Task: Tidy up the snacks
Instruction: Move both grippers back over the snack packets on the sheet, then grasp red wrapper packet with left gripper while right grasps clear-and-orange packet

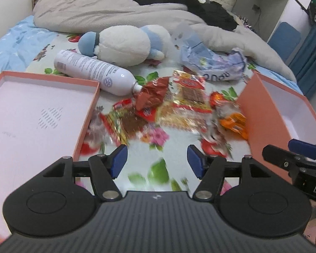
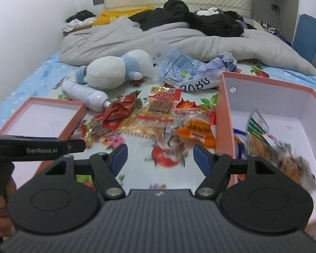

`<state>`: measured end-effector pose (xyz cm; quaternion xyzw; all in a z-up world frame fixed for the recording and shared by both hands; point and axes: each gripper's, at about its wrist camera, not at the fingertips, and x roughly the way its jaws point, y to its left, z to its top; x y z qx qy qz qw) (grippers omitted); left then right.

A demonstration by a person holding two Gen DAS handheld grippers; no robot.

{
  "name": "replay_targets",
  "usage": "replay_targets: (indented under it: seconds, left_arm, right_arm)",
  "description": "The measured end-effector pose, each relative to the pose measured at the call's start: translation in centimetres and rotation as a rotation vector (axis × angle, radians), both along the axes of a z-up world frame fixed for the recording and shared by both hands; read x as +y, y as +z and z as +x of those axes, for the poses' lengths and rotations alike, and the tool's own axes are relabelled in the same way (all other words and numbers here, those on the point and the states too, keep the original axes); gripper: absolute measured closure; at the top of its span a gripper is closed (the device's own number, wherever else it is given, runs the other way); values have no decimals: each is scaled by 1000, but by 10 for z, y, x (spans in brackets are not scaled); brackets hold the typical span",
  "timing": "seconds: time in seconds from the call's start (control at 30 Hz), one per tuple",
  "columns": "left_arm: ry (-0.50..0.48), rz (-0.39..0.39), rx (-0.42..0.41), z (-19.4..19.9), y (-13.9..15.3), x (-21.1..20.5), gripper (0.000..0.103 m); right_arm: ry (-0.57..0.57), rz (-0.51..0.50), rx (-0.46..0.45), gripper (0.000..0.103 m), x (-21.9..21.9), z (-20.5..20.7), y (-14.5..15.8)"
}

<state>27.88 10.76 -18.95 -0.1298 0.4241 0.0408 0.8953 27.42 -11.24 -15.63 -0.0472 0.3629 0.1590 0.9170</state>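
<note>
Bed surface (image 1: pixel 151 154), floral sheet. Grey duvet (image 2: pixel 137 40) heaped across 12 o'clock with black clothing (image 2: pixel 200 19) on top.

Pink box (image 2: pixel 227 113) at 3 o'clock, deep, white inside; it holds a few snack packets (image 2: pixel 261 139), blurred. Pink lid (image 1: pixel 42 109) at 9 o'clock, shallow, nothing in it.

Plush toy (image 1: pixel 124 44) at 11 o'clock, touching the white spray bottle (image 1: pixel 94 71) lying on its side. Crumpled blue-white plastic bag (image 1: pixel 212 63) at 1 o'clock.

Snack pile (image 1: pixel 174 105) at centre, between lid and box: red, gold and orange packets overlapping, loose on the sheet. The bottle nozzle touches the pile's far-left edge.

Left gripper (image 1: pixel 157 160): jaws apart, nothing between them, hanging over bare sheet at 6 o'clock of the pile. Right gripper (image 2: pixel 160 158): likewise apart and empty, just beside the box wall.
</note>
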Motion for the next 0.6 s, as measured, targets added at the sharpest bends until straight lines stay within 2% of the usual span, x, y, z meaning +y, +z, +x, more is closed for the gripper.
replay_targets:
  seconds: [0.1,0.33,0.6]
  left_arm:
    - [0,15,14,32,-16,13,35]
    - [-12,32,25,90,-44,36,35]
    - [-48,68,32,132,-56,40,37]
  right_arm:
    - [-35,-41,-14,33,12,30,-11]
    - [-84,-133,27,33,26,92,-40]
    - [-82,-234,46,33,42,126,-62]
